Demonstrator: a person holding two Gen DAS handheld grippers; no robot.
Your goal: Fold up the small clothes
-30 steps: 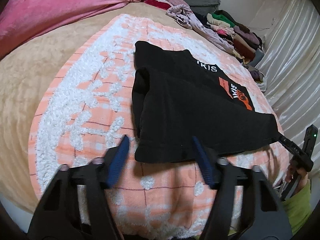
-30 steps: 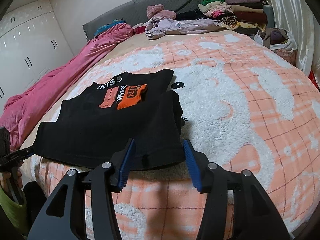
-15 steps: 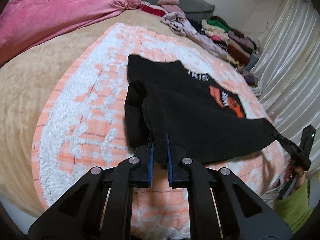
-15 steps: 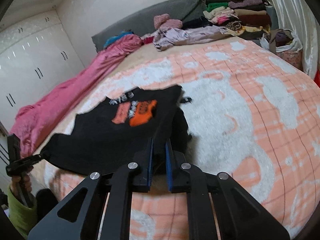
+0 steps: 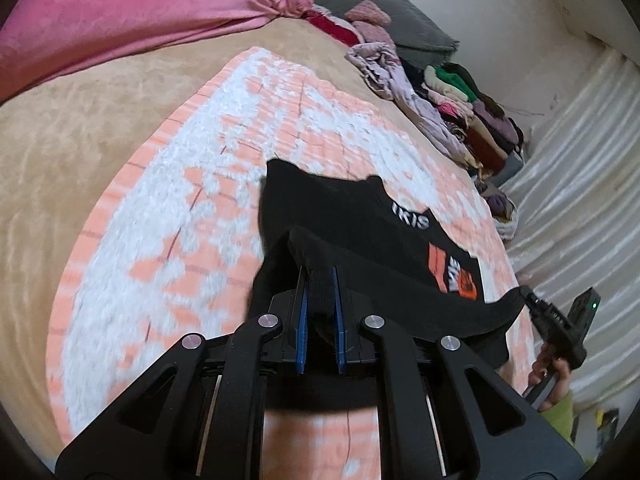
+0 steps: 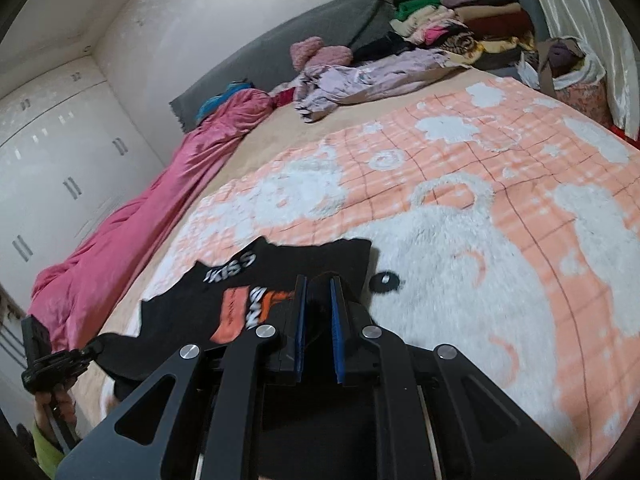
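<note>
The near hem of the black garment (image 5: 360,240) has been lifted off the peach-and-white blanket (image 5: 160,240) since a second ago, when both sets of jaws stood wide open over it. The left gripper (image 5: 319,280) is now seen clamped tight on one hem corner, the right gripper (image 6: 318,292) on the other (blue pads nearly meeting, cloth pinched between). The garment is stretched crosswise between them, its long axis running side to side, its neckline and white lettering pointed away toward the pile of clothes (image 6: 460,20) at the headboard.
</note>
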